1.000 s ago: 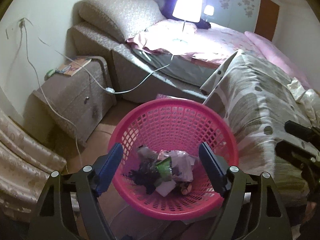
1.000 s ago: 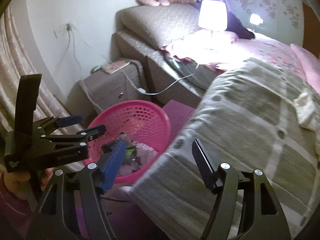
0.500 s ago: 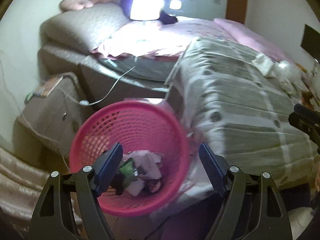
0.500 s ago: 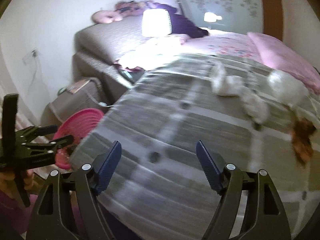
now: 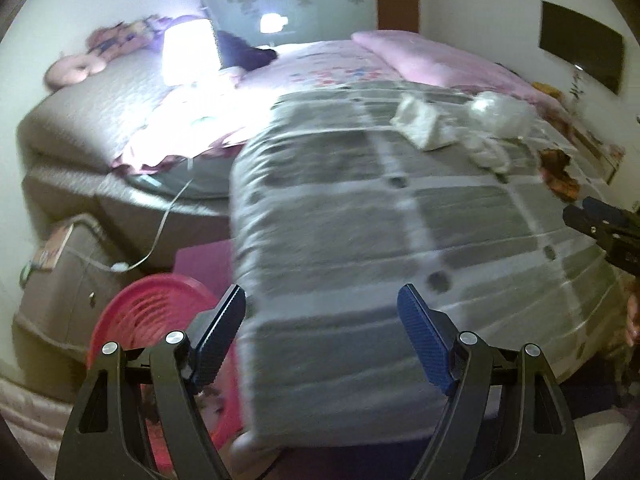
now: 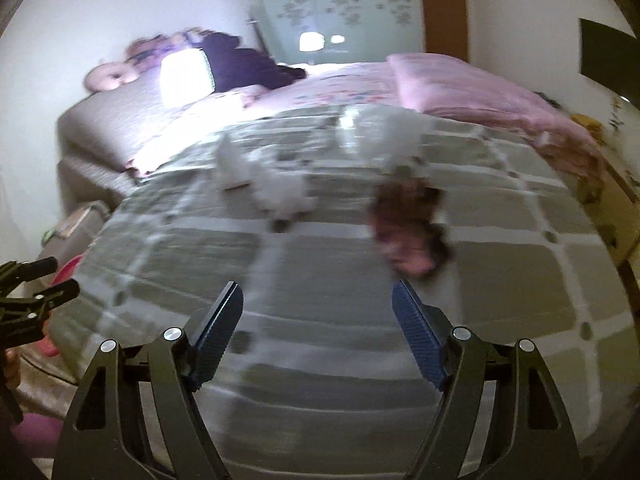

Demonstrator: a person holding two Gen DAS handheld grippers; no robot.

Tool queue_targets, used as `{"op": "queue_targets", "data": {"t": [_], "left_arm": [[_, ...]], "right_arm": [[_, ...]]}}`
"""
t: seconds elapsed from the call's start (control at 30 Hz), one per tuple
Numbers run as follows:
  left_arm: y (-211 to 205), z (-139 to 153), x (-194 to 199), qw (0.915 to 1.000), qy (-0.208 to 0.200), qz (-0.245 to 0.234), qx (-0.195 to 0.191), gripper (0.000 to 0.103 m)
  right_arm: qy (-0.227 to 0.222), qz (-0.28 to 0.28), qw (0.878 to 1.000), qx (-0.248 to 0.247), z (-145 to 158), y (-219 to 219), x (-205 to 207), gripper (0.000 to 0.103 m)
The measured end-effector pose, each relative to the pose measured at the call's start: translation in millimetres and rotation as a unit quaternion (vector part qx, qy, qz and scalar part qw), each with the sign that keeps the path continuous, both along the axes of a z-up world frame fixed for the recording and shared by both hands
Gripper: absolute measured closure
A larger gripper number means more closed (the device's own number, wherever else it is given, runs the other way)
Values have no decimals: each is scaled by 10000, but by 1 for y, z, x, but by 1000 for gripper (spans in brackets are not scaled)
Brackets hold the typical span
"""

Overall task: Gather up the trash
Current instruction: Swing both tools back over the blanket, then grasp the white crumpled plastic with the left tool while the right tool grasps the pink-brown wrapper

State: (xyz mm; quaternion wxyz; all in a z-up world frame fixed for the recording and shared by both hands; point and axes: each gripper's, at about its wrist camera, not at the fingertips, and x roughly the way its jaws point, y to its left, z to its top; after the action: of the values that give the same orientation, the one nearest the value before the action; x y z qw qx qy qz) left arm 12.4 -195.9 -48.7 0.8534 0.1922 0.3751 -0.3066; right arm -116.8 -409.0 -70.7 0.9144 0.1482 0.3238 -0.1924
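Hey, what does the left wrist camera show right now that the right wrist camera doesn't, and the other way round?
Only the left wrist view shows the inside of the pink basket, the white cable hanging off the bed, and the open left gripper from behind.

Only the right wrist view shows the open right gripper from behind, with the blurred brownish-pink trash just ahead of it.

Both show the grey checked blanket, the white crumpled pieces on it, the lit lamp and the pink bedding.
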Motion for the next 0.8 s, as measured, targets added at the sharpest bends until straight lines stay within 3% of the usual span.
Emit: {"op": "queue_targets", "data": {"t": [0.37,0.63,0.8], "left_arm": [[-96,-2,0,9978,385,-498,-209,27],[-163,-1,8,9958,548,-661,-314,27],[-201,-10,14,9927,862,-760,-353,28]], "right_arm": [[161,-593,9981,-28,-25,-43,-27,27],[98,-588,9980,-232,-30,-45,-31,22],[66,-581,9978,-315,-32,-44,-32,21]]}}
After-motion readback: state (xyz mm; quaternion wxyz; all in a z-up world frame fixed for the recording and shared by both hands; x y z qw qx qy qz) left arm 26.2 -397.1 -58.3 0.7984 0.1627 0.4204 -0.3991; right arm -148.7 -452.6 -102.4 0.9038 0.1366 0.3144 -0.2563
